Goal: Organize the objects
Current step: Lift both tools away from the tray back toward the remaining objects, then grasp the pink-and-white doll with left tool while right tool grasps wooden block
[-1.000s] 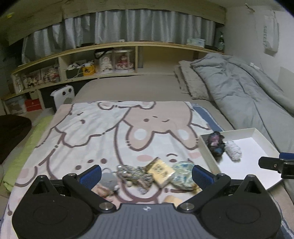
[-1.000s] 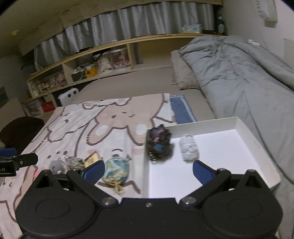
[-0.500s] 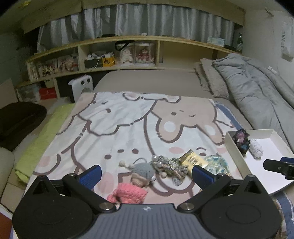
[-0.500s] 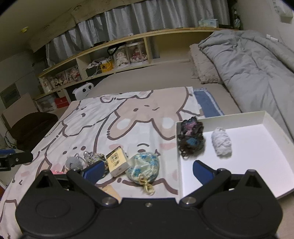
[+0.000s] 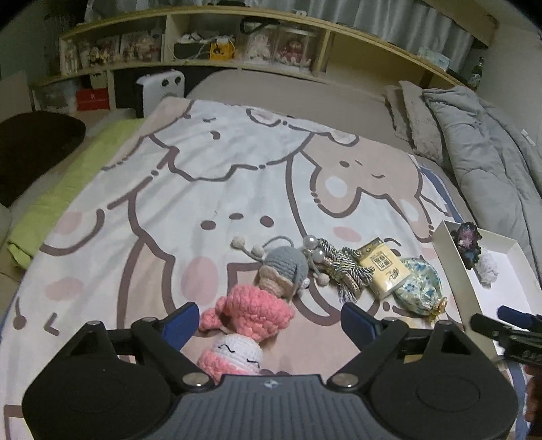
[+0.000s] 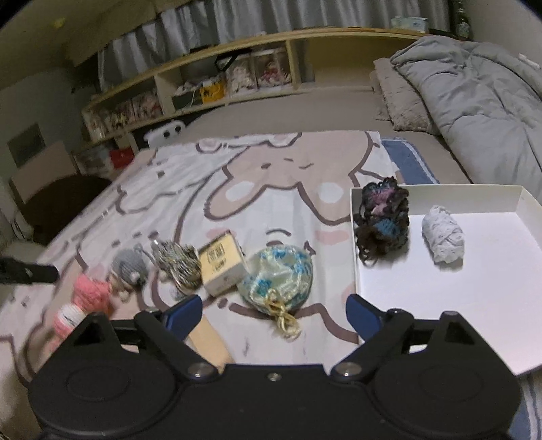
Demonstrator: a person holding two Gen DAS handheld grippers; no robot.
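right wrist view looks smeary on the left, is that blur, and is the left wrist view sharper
Right wrist view: yes, the pink crochet doll and blanket edge smear, while the white tray stays crisp. Left wrist view: sharper, dim light, shelf bowed by fisheye.

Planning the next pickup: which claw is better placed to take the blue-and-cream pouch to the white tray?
Right claw: the pouch lies just ahead of its open fingers, beside the tray. Left claw faces the pink doll.

The small cream-and-gold cardboard box (image 5: pixel 382 267), lying on the cartoon-print blanket (image 5: pixel 210 189) among the trinkets, carries dark printed characters on its top face, but they are too blurred to read. A red box (image 5: pixel 92 98) beside the wooden shelf bears a small pale mark, likewise illegible.
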